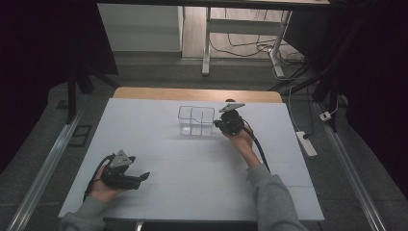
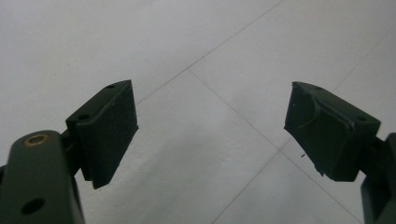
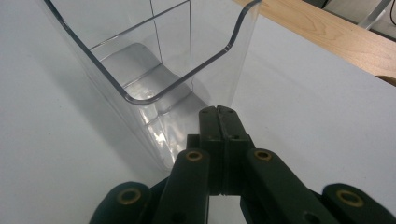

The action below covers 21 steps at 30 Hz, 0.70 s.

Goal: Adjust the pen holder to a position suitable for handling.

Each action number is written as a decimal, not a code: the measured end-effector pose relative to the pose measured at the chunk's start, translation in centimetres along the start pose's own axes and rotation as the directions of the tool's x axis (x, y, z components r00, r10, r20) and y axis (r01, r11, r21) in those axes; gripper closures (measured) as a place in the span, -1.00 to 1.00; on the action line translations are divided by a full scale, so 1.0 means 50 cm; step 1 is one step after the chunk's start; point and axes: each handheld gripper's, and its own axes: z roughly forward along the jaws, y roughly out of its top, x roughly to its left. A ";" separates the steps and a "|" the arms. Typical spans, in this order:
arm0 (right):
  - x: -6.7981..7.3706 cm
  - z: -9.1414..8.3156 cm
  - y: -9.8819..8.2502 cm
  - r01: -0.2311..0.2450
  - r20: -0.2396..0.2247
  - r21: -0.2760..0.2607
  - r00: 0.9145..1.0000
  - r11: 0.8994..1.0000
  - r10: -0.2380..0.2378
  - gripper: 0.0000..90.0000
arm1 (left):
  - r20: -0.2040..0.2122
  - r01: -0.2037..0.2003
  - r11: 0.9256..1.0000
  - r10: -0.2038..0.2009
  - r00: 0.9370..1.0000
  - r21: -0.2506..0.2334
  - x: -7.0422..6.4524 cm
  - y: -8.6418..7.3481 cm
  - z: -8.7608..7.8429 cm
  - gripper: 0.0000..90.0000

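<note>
Right claw (image 3: 219,122), pressed together, touches a clear plastic box (image 3: 154,65) at the desk's (image 1: 159,159) centre; left claw (image 2: 212,130) spread at 7 o'clock

Stood in the upper middle of the table (image 1: 159,168): a clear divided box (image 1: 196,121). Sat just right of it, tips against its near wall: the right gripper (image 1: 222,125). Rested at the lower left, well apart: the left gripper (image 1: 143,178).

clear organizer (image 1: 196,120): 1 | tools: 2, left tool (image 1: 143,178), right tool (image 1: 217,123) | table (image 1: 202,168): 1
</note>
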 end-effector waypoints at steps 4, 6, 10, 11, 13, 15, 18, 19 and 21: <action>0.002 -0.008 0.002 0.004 0.016 -0.015 1.000 1.000 -0.003 0.99 | -0.002 0.002 1.000 -0.002 1.000 -0.001 0.001 0.000 -0.001 -0.62; 0.003 -0.016 0.004 0.002 0.016 -0.021 1.000 1.000 -0.002 0.99 | -0.002 0.002 1.000 -0.002 1.000 -0.001 0.001 0.000 -0.001 -0.62; 0.000 -0.037 0.002 0.010 0.016 -0.026 1.000 1.000 -0.009 0.99 | -0.001 0.000 1.000 0.000 1.000 0.000 0.000 -0.001 -0.001 -0.62; -0.002 -0.044 0.000 0.012 0.018 -0.024 1.000 1.000 -0.012 0.99 | -0.001 0.001 1.000 -0.001 1.000 0.000 0.001 -0.001 -0.001 -0.62; -0.006 -0.057 -0.007 0.015 0.019 -0.031 1.000 0.999 -0.014 0.99 | -0.003 0.002 1.000 -0.002 1.000 -0.001 0.001 -0.001 -0.001 -0.62; -0.018 -0.079 -0.021 -0.002 0.005 -0.034 1.000 0.999 0.002 0.86 | -0.002 0.003 1.000 -0.003 1.000 -0.001 0.001 -0.001 -0.001 -0.62; -0.024 -0.093 -0.032 -0.018 -0.003 -0.035 1.000 0.999 0.018 0.68 | -0.003 0.002 1.000 -0.002 1.000 0.002 0.001 -0.001 0.000 -0.62; -0.028 -0.099 -0.037 -0.026 -0.012 -0.038 1.000 0.999 0.026 0.57 | -0.003 0.001 1.000 -0.001 1.000 0.004 0.001 -0.001 0.000 -0.62; -0.033 -0.113 -0.047 -0.031 -0.025 -0.038 0.999 0.999 0.030 0.43 | -0.003 0.001 1.000 -0.001 1.000 0.003 0.000 -0.001 0.001 -0.62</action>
